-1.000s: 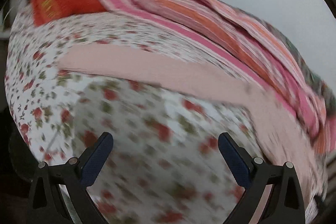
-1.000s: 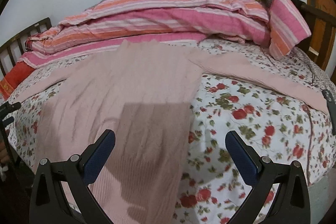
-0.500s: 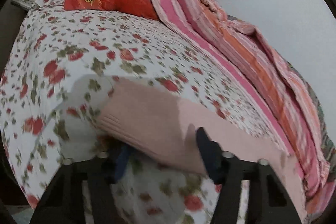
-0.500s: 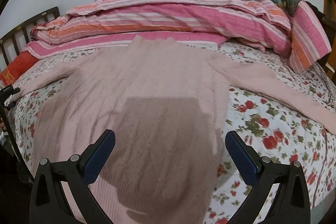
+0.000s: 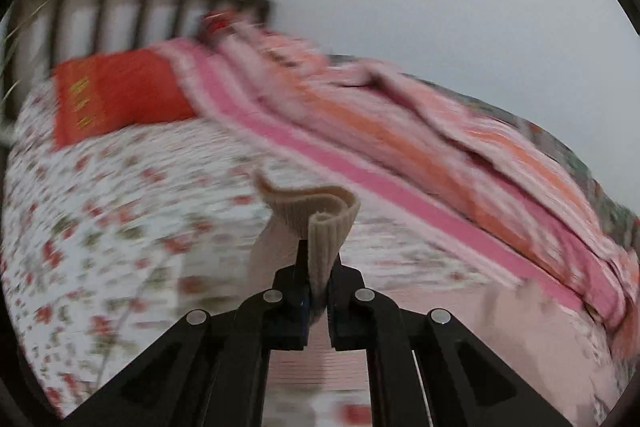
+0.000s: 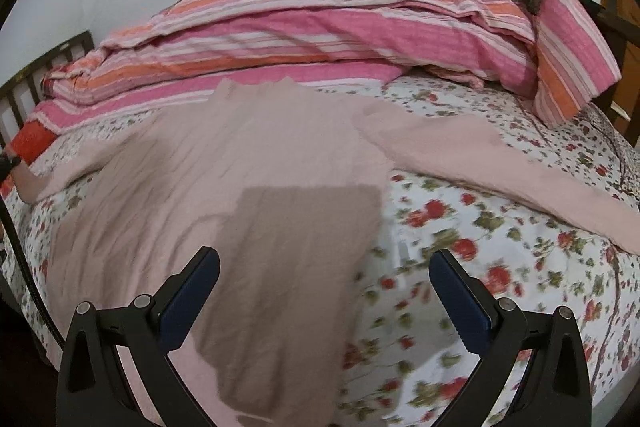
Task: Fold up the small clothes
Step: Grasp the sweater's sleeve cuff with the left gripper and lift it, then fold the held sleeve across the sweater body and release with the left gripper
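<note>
We see the pink sweater spread flat across the floral bedsheet, filling the centre and left of the right wrist frame, with one sleeve stretched toward the right edge. Its other sleeve ends in a ribbed cuff at the lower centre of the left wrist frame, where our left gripper is clamped on it, the jaws having just closed, the knit curling above the fingers. Our right gripper hovers at the bottom of its frame with jaws wide apart, holding nothing, over the sweater's hem. Behind lie the striped pink quilt, the red pillow in the left wrist frame's upper left, and the slatted headboard.
</note>
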